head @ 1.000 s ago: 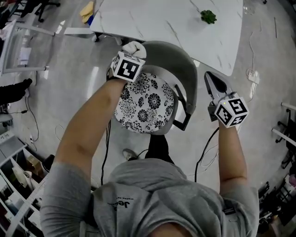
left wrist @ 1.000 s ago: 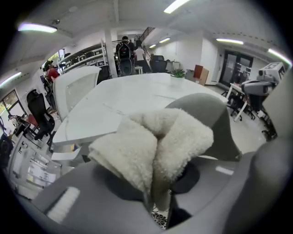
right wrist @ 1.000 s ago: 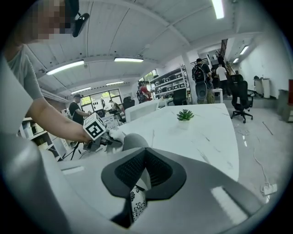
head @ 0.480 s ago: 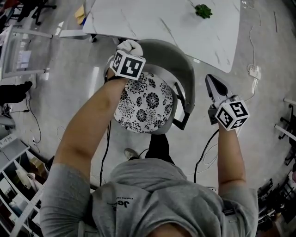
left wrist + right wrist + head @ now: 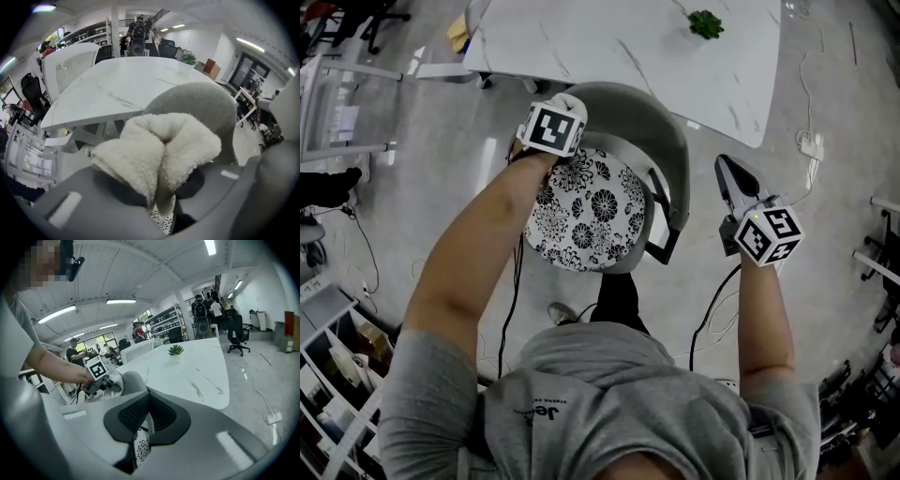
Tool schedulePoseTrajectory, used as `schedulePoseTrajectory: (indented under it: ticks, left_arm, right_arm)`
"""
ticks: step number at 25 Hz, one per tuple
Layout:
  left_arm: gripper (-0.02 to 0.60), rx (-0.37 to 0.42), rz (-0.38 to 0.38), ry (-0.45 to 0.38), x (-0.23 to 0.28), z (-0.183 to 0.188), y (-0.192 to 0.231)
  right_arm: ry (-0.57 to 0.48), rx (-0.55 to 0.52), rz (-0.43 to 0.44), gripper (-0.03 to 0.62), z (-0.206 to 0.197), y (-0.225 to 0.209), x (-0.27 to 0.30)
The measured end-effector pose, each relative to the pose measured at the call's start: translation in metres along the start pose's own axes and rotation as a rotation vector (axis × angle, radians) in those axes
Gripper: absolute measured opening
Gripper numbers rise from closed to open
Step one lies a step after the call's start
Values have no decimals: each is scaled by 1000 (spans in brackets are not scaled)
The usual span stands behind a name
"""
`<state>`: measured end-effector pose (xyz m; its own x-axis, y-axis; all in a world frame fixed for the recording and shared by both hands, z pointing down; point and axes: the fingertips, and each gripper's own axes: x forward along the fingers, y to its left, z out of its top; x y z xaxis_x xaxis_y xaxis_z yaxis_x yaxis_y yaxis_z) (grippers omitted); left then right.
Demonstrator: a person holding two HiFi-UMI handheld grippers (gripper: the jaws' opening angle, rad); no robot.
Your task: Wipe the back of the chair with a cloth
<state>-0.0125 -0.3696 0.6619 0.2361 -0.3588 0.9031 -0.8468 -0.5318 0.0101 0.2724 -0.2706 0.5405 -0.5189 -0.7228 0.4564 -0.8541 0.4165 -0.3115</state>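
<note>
White fleecy cloth [image 5: 159, 150] clamped in left gripper [image 5: 157, 206] at the left end of the grey chair back [image 5: 661, 127], probably touching, so wiping is in hand; next call: drag it along the curved rim; right gripper [image 5: 146, 420] clenched, empty, off to its right.
</note>
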Motion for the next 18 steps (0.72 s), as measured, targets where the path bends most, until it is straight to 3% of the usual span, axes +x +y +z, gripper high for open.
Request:
schedulePoseTrajectory:
  ticks: [2, 4, 10, 15, 18]
  left_arm:
    - [154, -60, -29, 74, 9, -6, 0]
    - [154, -59, -30, 119, 13, -7, -1]
    - [153, -8, -50, 157, 19, -2, -14]
    - [154, 51, -177, 162, 22, 21, -77]
    - [154, 141, -190, 149, 27, 33, -103]
  right_arm:
    - [5, 1, -3, 3, -1, -2, -1]
    - [9, 7, -9, 3, -4, -6, -4]
    - [21, 32, -35, 3, -11, -21, -12]
    - [10, 36, -54, 3, -6, -31, -18]
    - [6, 39, -62, 3, -5, -36, -22]
